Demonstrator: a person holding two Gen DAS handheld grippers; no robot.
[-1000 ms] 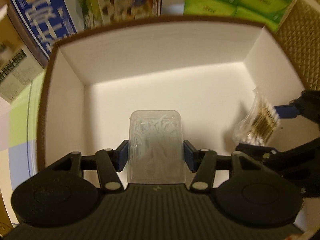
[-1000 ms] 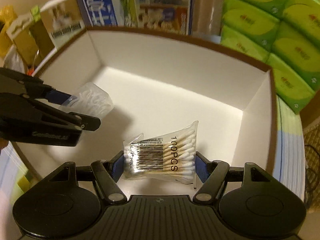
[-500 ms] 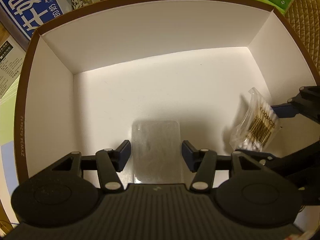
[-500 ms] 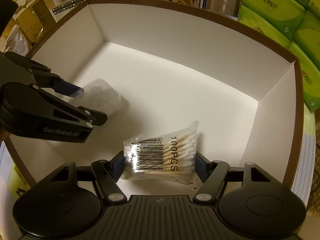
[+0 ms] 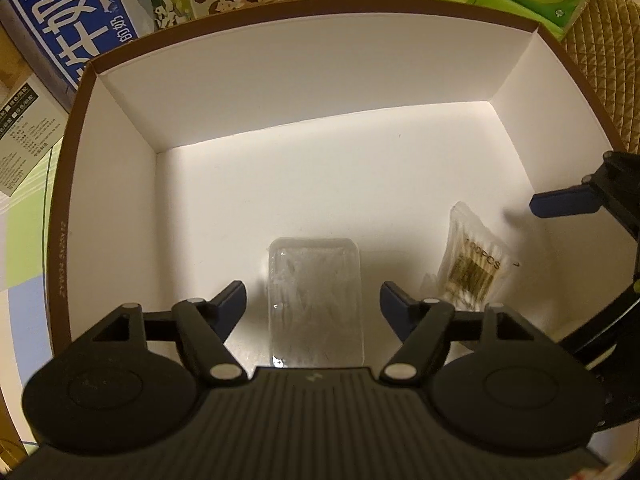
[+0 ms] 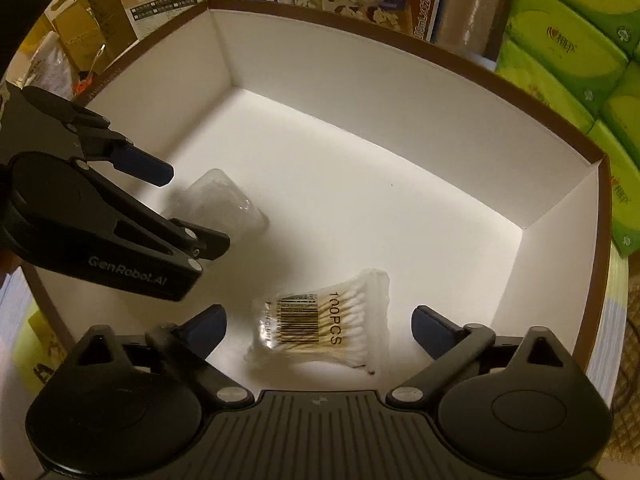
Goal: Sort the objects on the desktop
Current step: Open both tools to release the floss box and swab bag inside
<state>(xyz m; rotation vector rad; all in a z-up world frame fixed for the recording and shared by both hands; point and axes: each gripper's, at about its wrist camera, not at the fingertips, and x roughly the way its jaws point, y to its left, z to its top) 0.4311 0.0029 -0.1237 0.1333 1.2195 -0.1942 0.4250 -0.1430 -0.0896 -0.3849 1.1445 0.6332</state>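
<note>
A clear plastic box [image 5: 316,300] of white picks lies on the floor of the white cardboard box [image 5: 304,92]. My left gripper [image 5: 313,300] hangs over it with its jaws opening, both pads clear of its sides. A bag of cotton swabs [image 6: 324,320] marked 100PCS lies on the box floor to the right. Over it my right gripper [image 6: 318,326] is opening its jaws wide, and neither pad touches the bag. The right wrist view also shows the clear box [image 6: 220,204] under the left gripper [image 6: 176,208]. The swab bag [image 5: 472,264] shows in the left wrist view too.
The white box has a brown rim [image 6: 520,96] and tall walls on all sides. Behind it stand a blue milk carton case [image 5: 72,28] and green tissue packs [image 6: 568,40]. A quilted tan surface [image 5: 604,52] is at the far right.
Both grippers came down into the white box and spread their jaws. The clear box and the swab bag, held a second ago, now lie loose on the box floor.
</note>
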